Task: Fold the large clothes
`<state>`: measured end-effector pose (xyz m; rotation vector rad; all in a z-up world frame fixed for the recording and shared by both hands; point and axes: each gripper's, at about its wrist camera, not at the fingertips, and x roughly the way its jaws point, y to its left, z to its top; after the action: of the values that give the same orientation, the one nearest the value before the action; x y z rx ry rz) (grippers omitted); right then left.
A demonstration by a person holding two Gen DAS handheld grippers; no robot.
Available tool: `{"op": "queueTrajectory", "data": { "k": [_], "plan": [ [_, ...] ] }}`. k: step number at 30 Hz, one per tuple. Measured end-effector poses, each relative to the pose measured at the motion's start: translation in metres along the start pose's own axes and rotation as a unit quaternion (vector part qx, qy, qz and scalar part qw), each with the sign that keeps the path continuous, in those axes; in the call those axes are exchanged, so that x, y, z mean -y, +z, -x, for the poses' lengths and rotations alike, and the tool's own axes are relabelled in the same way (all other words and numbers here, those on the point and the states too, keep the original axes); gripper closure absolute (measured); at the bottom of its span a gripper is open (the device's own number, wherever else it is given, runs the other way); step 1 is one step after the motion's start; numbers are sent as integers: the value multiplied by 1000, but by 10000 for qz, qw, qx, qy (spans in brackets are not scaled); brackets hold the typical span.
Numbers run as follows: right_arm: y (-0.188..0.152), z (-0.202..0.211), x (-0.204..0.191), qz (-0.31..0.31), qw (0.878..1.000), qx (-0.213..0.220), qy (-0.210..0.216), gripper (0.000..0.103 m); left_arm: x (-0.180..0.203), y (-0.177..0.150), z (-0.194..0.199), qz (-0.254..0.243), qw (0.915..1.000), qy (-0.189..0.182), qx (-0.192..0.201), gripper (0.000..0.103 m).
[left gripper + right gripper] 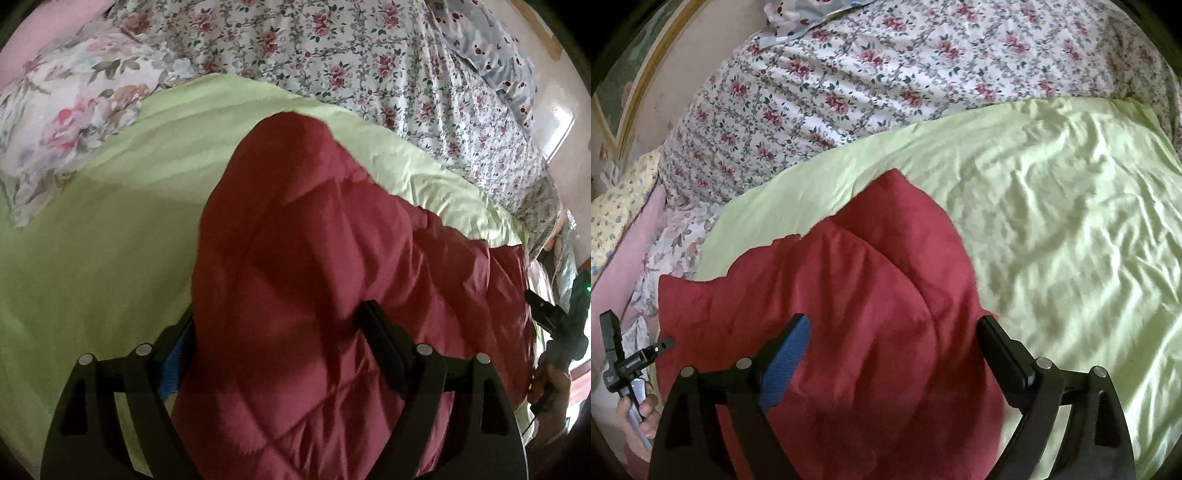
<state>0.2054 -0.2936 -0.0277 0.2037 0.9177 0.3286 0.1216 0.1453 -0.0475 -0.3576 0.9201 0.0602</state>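
A dark red quilted garment (314,258) lies on a light green sheet (92,240) on the bed. In the left wrist view its folded bulk fills the space between the wide-spread fingers of my left gripper (280,314), with no clear pinch. In the right wrist view the same red garment (849,295) lies between the spread fingers of my right gripper (892,325), blue pad (783,365) on the left finger. The green sheet (1052,240) is wrinkled to the right. The right gripper (546,317) shows at the garment's far edge in the left wrist view.
A floral bedspread (332,55) covers the bed beyond the green sheet. A floral pillow (66,110) lies at the left. A blue patterned cloth (498,55) lies at the far right. The left gripper's handle and hand (624,369) show beside a pink cloth (639,240).
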Motion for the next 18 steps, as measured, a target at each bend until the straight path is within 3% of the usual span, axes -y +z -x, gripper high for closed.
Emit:
{"op": "queueTrajectory", "data": {
  "k": [1, 3, 5, 8, 11, 18],
  "plan": [
    [1, -3, -4, 90, 9999, -19, -50, 11, 3, 1, -2, -49, 10000, 33, -6, 19],
    [-1, -7, -12, 256, 9996, -11, -85, 16, 10, 0, -7, -218, 9997, 106, 7, 32],
    [-5, -7, -15, 372, 9990, 39, -252, 47, 12, -1, -10, -298, 9994, 187, -12, 54],
    [-5, -2, -8, 211, 9995, 133, -188, 73, 8, 4, -7, -176, 9998, 91, 40, 73],
    [0, 5, -4, 96, 9993, 333, -148, 80, 7, 14, -5, -91, 9999, -54, 98, 82],
    [13, -9, 4, -187, 9984, 466, -270, 83, 11, 31, -30, -75, 9998, 138, 125, 83]
  ]
}}
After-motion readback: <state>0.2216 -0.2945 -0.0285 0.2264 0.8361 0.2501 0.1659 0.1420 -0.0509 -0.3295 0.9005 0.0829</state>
